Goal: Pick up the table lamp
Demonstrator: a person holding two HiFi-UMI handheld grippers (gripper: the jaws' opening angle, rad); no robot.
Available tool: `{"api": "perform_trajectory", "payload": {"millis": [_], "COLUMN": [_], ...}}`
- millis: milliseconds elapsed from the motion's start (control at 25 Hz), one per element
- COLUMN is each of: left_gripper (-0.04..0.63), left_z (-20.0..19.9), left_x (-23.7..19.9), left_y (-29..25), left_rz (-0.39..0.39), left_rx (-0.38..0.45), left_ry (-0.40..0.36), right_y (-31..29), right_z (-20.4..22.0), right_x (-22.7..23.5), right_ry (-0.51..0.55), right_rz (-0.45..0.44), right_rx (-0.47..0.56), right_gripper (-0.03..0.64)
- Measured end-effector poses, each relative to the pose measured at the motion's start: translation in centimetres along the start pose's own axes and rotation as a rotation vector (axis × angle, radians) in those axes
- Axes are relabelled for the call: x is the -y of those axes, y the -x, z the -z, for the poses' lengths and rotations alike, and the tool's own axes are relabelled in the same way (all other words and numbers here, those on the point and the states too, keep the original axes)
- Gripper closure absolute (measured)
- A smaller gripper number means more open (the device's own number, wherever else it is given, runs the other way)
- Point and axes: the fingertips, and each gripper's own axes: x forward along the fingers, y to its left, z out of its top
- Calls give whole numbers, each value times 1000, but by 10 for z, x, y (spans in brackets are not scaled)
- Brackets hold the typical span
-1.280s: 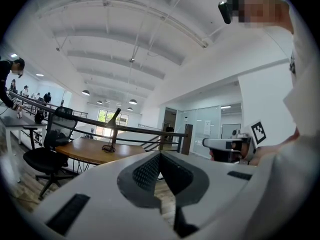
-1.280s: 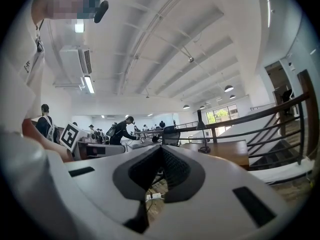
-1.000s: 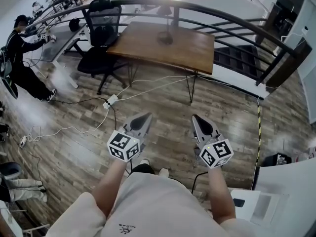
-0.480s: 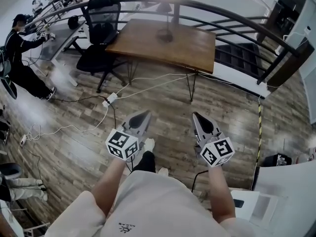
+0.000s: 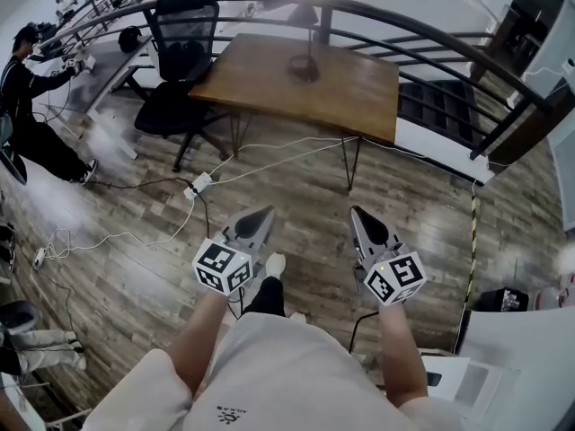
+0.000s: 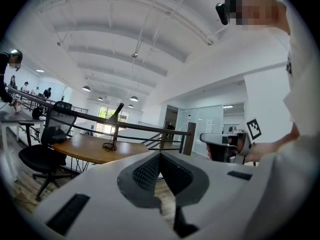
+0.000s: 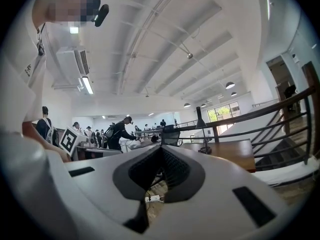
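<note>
The table lamp (image 5: 305, 39) is black, with a slim stem and a round base, and stands at the back of a wooden table (image 5: 350, 92) far ahead of me. It also shows in the left gripper view as the lamp (image 6: 114, 128) and in the right gripper view as the lamp (image 7: 202, 132). My left gripper (image 5: 263, 214) and right gripper (image 5: 358, 214) are held side by side over the wooden floor, well short of the table. Both are shut with nothing in them, as seen at the left gripper (image 6: 160, 154) and right gripper (image 7: 161, 149).
A black office chair (image 5: 180, 65) stands left of the table. A white power strip (image 5: 199, 185) and cables lie on the floor between me and the table. A dark curved railing (image 5: 431, 36) runs behind it. A person (image 5: 31, 97) works at a desk far left. A white cabinet (image 5: 517, 348) is at my right.
I have moved forward, so the table and lamp sit a little lower and nearer in the head view. Both grippers keep their pose, shut and side by side.
</note>
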Motion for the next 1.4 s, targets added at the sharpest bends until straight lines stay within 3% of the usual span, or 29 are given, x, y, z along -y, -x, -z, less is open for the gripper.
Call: {"api": "perform_trajectory", "payload": {"millis": [1000, 1400], "left_gripper": [591, 591], "left_z": [-72, -77], "left_x": [-198, -235], "left_y": [-150, -177], "left_rz": [167, 181], "left_rx": [10, 4], "left_ry": [-16, -10], "right_y": [-220, -263], "right_z": [-41, -39], "right_x": [88, 103], "right_ry": [28, 32], "right_rz": [118, 112], "right_rx": [2, -21], "right_gripper": [600, 600]}}
